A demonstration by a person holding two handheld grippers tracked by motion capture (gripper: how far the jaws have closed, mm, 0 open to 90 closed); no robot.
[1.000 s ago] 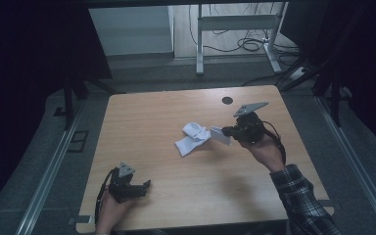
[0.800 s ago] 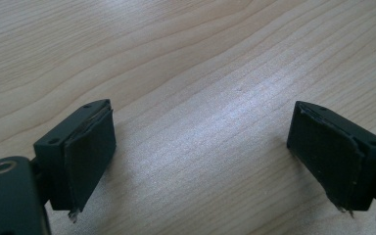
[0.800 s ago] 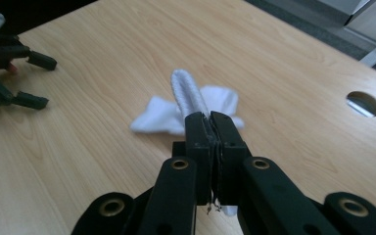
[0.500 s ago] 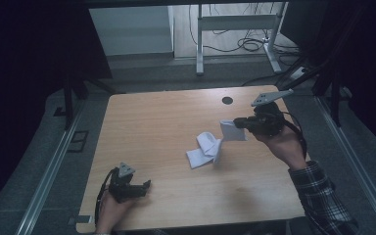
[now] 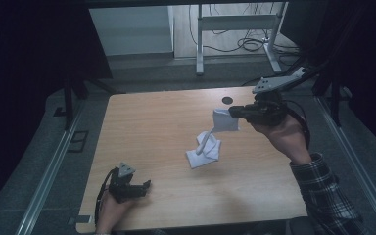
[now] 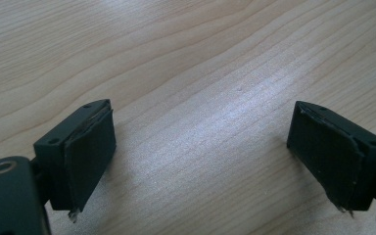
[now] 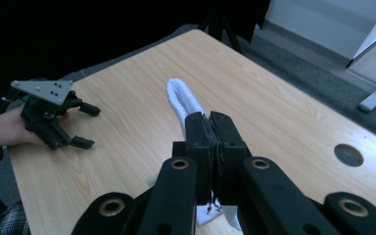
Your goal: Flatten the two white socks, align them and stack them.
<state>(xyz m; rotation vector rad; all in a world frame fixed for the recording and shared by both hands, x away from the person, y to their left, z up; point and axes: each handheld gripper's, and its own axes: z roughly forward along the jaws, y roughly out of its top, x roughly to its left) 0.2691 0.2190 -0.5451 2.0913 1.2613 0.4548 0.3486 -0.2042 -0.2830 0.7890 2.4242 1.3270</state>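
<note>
A white cloth (image 5: 210,139) hangs above the middle of the wooden table (image 5: 152,127), its lower folds near the tabletop. My right gripper (image 5: 235,111) is shut on the cloth's upper edge, lifted above the table's right side. In the right gripper view the jaws press together on the white cloth (image 7: 183,100), which loops forward past the right gripper (image 7: 210,128). My left gripper (image 5: 144,187) rests near the table's front left corner, held by a hand, jaws open. The left gripper (image 6: 203,156) has bare wood between its wide-apart pads; the left gripper (image 7: 85,126) also appears far off in the right gripper view.
A round dark hole (image 5: 227,100) sits near the table's far edge. Metal rails (image 5: 49,171) run along both sides. Beyond the far edge stand a desk frame (image 5: 235,36) and floor cables (image 5: 247,45). A plaid sleeve (image 5: 328,196) comes in from bottom right.
My right gripper has risen and moved to the right, drawing the cloth up off the table so that it unfolds and hangs. The left gripper has stayed put.
</note>
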